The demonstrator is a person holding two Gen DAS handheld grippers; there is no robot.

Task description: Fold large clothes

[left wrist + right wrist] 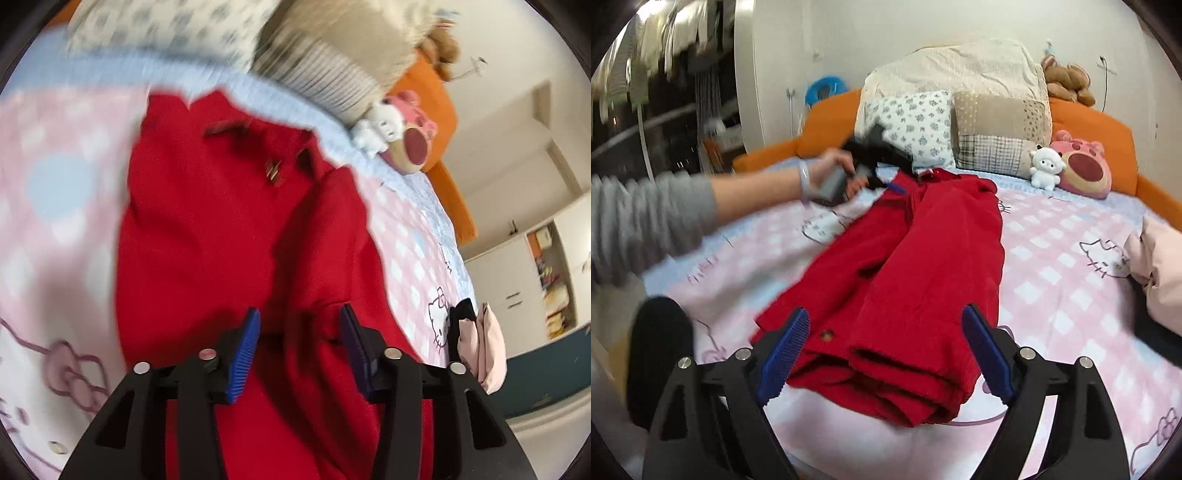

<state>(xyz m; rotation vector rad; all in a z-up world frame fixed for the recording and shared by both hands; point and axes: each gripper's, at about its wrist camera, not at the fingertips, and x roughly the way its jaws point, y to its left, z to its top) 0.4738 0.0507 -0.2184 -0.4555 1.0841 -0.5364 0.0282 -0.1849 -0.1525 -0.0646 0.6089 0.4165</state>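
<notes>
Jaws of my right gripper point(884, 354) stood wide apart, empty, over the near folded end of the red coat point(908, 280) lying lengthwise on the bed point(1071, 266). Only that view showed my left hand point(831, 166) at the coat's far end. My left gripper point(297, 343) hovered half apart above red cloth, gripping nothing, pillows point(155, 33) blurred beyond.

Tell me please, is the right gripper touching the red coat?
Apart: the right wrist view shows the right gripper open, both pads clear of the red coat.
</notes>
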